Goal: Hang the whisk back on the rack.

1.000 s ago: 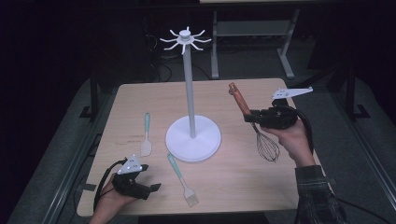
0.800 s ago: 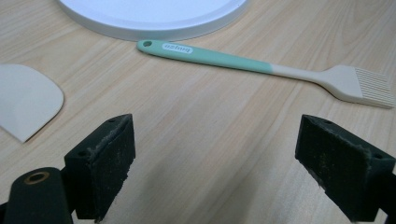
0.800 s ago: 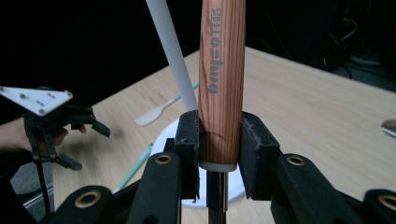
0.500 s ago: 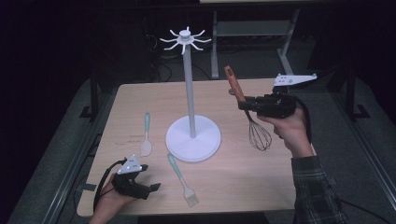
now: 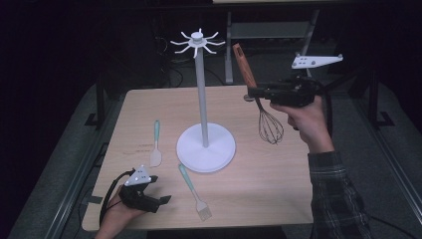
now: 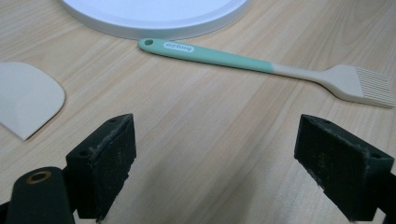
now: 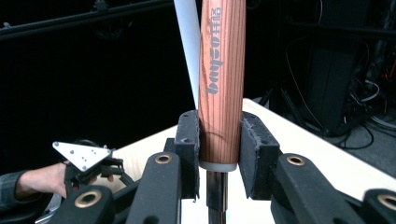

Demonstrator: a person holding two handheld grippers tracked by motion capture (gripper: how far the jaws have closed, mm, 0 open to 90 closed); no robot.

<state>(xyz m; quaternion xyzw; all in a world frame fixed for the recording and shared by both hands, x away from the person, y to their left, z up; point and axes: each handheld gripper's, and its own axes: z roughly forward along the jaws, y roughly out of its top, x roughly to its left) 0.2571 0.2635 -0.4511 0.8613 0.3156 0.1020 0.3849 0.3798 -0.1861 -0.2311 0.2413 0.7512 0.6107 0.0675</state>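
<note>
We had just lifted the whisk (image 5: 263, 102), clamped by its wooden handle in our right gripper (image 5: 255, 92), off the table (image 5: 278, 194) toward the rack (image 5: 197, 45), while our left gripper (image 5: 158, 201) rested open.

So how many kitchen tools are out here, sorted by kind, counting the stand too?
Whisk, wooden handle, held up in the right tongs: 1
Spatula, teal handle: 1
Pastry brush, teal handle: 1
White hanging stand: 1
Total: 4

In the right gripper view the whisk (image 7: 222, 88) has its wooden handle's top cut off.
</note>
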